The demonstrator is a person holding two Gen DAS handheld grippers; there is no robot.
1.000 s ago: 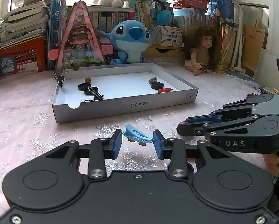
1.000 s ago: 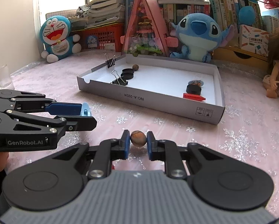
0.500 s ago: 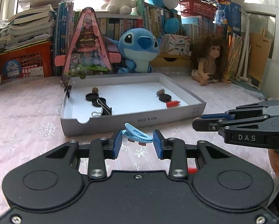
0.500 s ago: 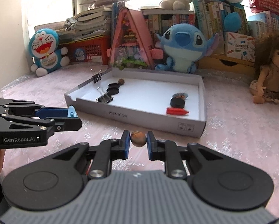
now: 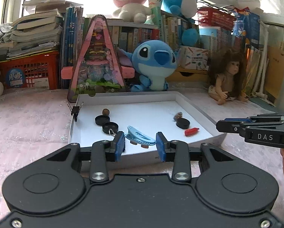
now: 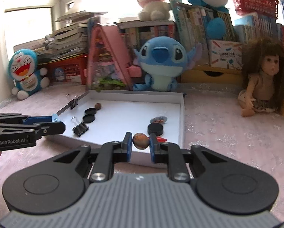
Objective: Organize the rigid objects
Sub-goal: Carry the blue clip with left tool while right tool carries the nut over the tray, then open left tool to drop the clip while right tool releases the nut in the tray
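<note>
My left gripper is shut on a light blue hair clip, held over the near edge of the white shallow box. My right gripper is shut on a small brown nut, also above the box's near rim. Inside the box lie black round caps, a brown bead, a red piece and a black binder clip. Each gripper shows from the side in the other's view: the right one, the left one.
A pink cloth covers the table. Behind the box stand a pink triangular toy house, a blue plush, a doll, a red crate and book stacks. A binder clip grips the box's left wall.
Both grippers rose and moved forward toward the box; they now hang over its near edge, each with its object still held. The box looks closer and its contents lower in view.
</note>
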